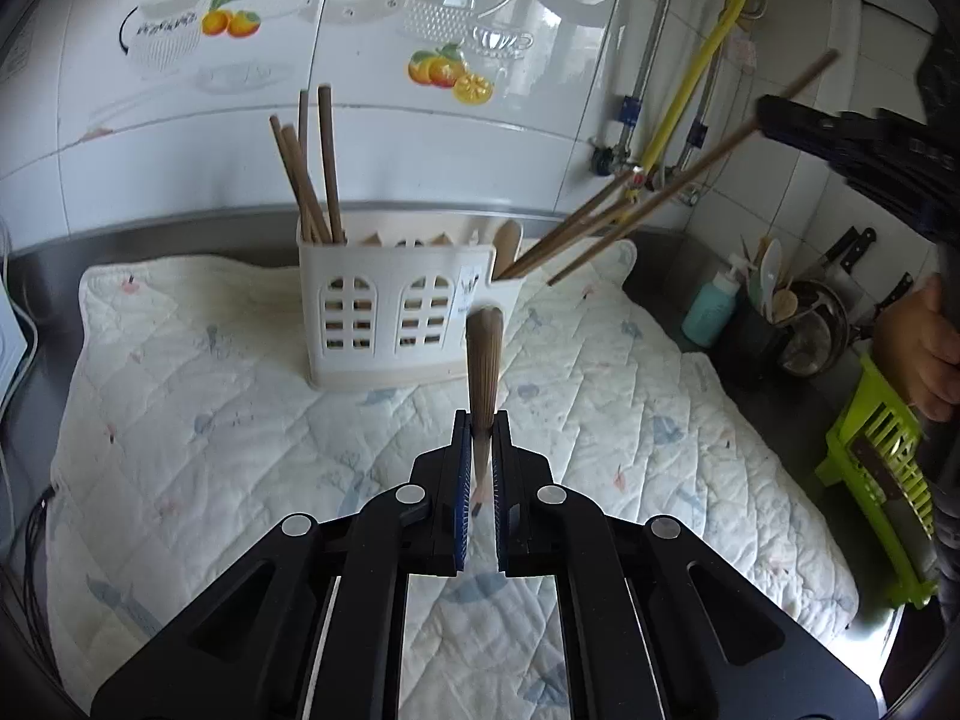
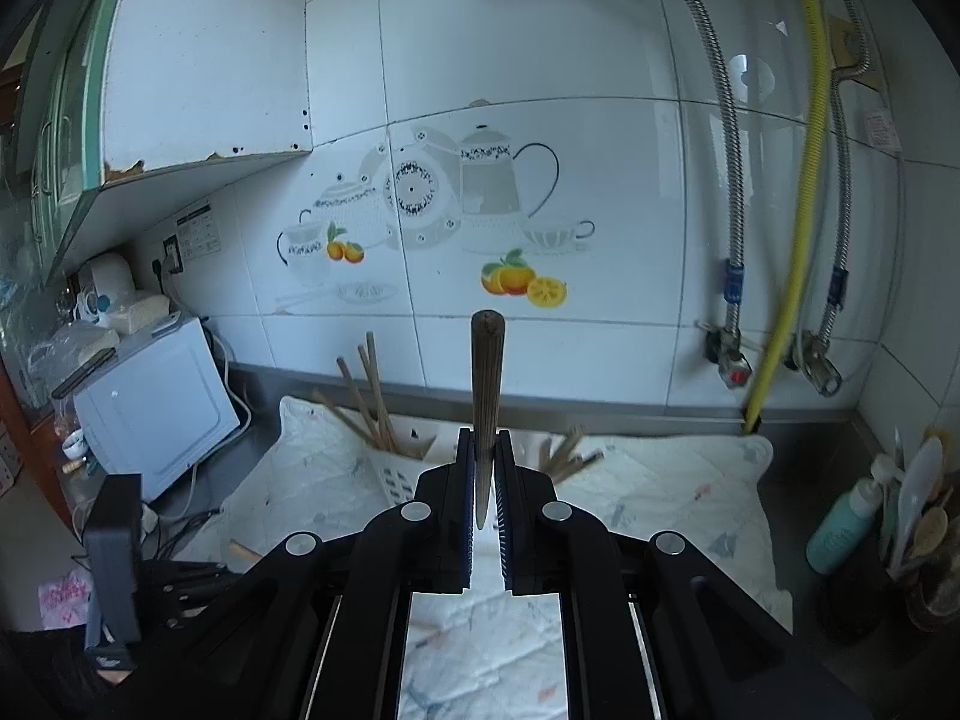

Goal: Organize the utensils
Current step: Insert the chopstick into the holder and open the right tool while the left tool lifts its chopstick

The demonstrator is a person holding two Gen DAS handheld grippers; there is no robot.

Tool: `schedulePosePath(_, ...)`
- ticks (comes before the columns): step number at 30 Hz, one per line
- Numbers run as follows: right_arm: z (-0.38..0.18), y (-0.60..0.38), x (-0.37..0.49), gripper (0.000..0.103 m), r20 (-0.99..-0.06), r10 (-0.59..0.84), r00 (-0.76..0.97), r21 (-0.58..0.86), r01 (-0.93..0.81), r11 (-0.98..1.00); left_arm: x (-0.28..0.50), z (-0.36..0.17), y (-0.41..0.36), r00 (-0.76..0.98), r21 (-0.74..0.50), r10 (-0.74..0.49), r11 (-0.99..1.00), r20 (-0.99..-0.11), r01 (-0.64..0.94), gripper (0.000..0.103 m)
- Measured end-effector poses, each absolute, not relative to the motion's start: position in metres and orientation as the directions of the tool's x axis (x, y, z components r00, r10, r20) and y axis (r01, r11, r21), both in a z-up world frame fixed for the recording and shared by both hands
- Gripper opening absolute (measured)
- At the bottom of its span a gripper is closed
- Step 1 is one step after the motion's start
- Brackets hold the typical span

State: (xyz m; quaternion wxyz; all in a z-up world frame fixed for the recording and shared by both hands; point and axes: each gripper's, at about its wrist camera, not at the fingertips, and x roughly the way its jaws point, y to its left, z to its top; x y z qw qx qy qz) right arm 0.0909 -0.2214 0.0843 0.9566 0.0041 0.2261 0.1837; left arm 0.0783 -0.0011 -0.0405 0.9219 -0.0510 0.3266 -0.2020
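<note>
Left gripper (image 1: 480, 420) is clamped on one chopstick (image 1: 483, 354), right gripper (image 2: 481, 438) on another (image 2: 487, 372) — both held above the white holder (image 1: 384, 312). Several chopsticks already stand inside — these two remain to be slotted.

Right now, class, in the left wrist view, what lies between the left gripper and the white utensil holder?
Only bare quilted cloth; the left gripper holds a chopstick pointing at the utensil holder.

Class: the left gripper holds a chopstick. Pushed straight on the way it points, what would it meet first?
Probably the white utensil holder: the chopstick in the left gripper aims at its front wall, though depth is unclear.
</note>
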Motion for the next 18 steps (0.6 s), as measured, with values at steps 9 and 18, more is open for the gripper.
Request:
schedulePosePath(9,0.069,-0.201,0.164,0.006,-0.485,0.287,0.826,0.063,-0.294,0.954,0.090,0.009,0.014,0.748,-0.209,-0.435,0.900,-0.501,0.384,0.005)
schedulePosePath(18,0.033,-0.187,0.199,0.006,-0.565,0.261,0.783,0.066,-0.272,0.960,0.118,0.078,0.028,0.845,-0.160,-0.411,0.912,-0.342,0.378,0.005)
